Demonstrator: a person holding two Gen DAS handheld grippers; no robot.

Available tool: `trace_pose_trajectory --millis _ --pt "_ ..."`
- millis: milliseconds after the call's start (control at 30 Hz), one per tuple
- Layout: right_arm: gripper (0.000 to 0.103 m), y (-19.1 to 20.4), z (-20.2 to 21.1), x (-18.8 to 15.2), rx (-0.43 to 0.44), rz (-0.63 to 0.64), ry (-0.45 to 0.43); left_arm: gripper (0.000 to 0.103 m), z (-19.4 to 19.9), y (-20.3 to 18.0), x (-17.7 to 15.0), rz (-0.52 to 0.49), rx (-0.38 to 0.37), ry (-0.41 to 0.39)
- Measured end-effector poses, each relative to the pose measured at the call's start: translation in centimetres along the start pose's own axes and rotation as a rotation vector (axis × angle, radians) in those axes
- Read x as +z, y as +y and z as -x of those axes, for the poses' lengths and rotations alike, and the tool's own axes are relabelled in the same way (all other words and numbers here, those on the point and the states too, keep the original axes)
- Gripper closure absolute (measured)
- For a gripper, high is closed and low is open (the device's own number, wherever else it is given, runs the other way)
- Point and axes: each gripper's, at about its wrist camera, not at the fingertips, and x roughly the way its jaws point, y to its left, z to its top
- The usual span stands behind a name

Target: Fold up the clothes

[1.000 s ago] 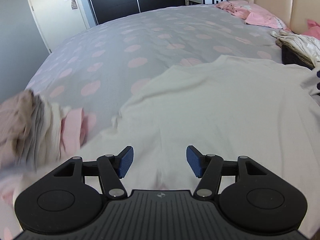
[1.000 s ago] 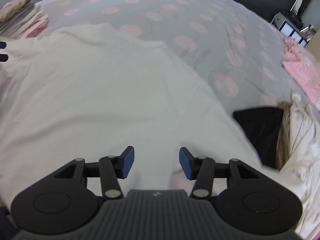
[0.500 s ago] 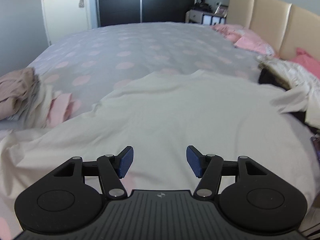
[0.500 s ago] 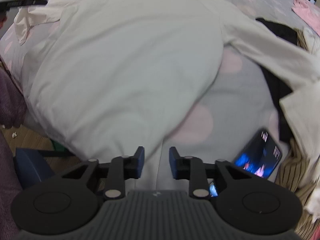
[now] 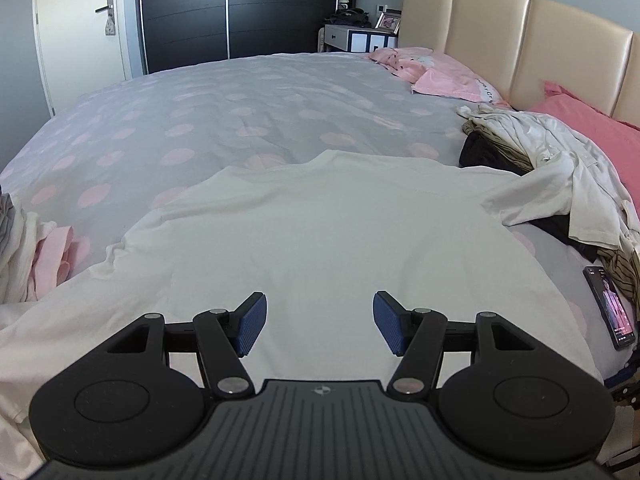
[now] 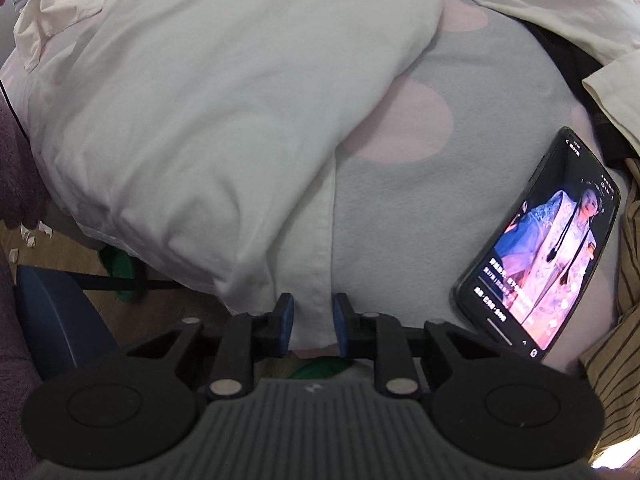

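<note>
A white T-shirt (image 5: 320,232) lies spread flat on the grey bedspread with pink dots (image 5: 240,112), neck away from me. My left gripper (image 5: 318,328) is open and empty, hovering above the shirt's lower part. In the right wrist view the same white T-shirt (image 6: 224,92) hangs over the bed's front edge. My right gripper (image 6: 313,326) has its jaws nearly closed on the shirt's bottom hem corner (image 6: 314,280), with the cloth between the blue pads.
A lit phone (image 6: 540,248) lies on the bed right of the shirt; it also shows in the left wrist view (image 5: 610,306). A heap of unfolded clothes (image 5: 552,168) is at the right, folded clothes (image 5: 28,256) at the left. Pink pillows (image 5: 452,80) lie by the headboard.
My right gripper dropped to the bed's front edge and narrowed its jaws around the shirt's hem. My left gripper pulled back and rose, still open.
</note>
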Motion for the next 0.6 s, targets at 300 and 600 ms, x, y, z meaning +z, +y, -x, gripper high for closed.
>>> trace_pose_trajectory --millis 300,600 --pt "0.101 -1.0 3.2 -0.6 0.062 -0.142 0.009 0.046 -0.9 0.3 0.3 0.022 -0.001 0.033" --pt "0.101 -4.4 4.4 -1.2 0.056 -0.299 0.089 0.046 -2.1 -0.2 0.1 0.007 0.005 0.076"
